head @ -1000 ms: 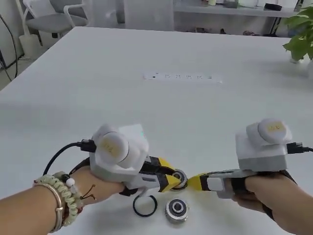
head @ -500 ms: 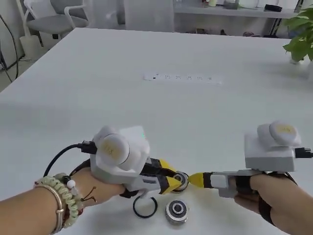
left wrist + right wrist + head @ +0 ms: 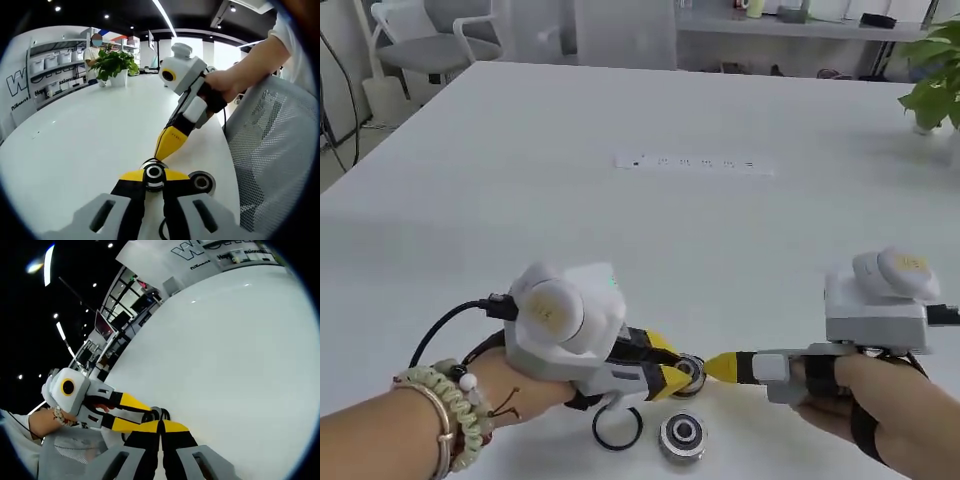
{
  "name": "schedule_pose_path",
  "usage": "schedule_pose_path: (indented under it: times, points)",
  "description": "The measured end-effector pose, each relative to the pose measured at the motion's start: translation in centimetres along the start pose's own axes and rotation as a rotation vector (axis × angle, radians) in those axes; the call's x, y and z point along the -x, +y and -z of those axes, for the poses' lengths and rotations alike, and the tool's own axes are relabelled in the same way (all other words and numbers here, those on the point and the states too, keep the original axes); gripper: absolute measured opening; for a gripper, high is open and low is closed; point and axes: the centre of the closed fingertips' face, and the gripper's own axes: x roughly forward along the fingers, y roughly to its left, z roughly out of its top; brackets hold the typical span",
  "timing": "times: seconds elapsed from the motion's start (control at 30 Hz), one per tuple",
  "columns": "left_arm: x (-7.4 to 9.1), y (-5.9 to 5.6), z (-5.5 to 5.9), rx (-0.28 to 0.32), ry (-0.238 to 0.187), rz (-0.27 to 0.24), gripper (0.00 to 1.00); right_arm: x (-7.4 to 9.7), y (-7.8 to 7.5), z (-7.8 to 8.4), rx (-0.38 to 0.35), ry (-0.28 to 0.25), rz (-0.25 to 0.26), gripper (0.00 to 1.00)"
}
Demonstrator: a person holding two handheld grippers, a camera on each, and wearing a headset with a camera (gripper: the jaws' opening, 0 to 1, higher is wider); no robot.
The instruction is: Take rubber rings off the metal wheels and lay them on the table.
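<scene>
Just above the white table (image 3: 620,220), the left gripper (image 3: 676,372) is clamping a metal wheel (image 3: 689,367) between its jaws. The right gripper (image 3: 712,367), jaws pressed together, is pointing its tip at that wheel's rim. A rubber ring (image 3: 618,428) and a second wheel (image 3: 682,434) are lying nearby; a plant (image 3: 935,80) is standing far right.

Wall lettering (image 3: 16,83) begins with large "W"; remainder and smaller line beneath unreadable.
</scene>
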Motion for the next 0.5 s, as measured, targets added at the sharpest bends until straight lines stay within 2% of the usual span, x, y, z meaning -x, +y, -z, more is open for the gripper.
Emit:
schedule_pose_path:
  times: [0.5]
  points:
    - [0.06,-0.04,0.07,-0.001,-0.005,0.0,0.07,-0.09,0.76,-0.13,-0.009,0.004,-0.035,0.0]
